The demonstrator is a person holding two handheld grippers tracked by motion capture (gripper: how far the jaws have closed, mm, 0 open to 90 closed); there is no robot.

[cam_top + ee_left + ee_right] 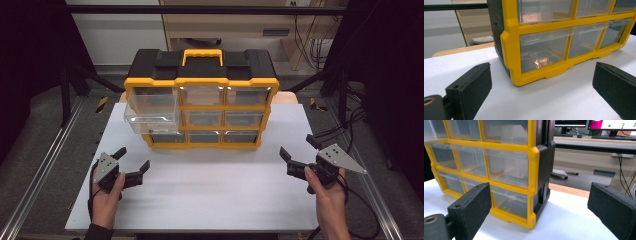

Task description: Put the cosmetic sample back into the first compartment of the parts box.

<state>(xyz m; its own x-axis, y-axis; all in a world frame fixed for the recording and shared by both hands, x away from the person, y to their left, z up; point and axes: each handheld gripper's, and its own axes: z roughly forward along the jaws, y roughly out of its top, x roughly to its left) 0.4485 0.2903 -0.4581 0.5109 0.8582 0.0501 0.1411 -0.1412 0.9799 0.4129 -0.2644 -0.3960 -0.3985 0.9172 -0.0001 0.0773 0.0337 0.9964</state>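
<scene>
Drawer cabinet point(200, 107) at the table's point(200, 200) far middle, its top-left drawer point(150, 112) pulled out. I hold my left gripper point(131, 169) and right gripper point(299, 156) near the front corners, jaws wide and empty, presumably ready to reach the drawers.
</scene>
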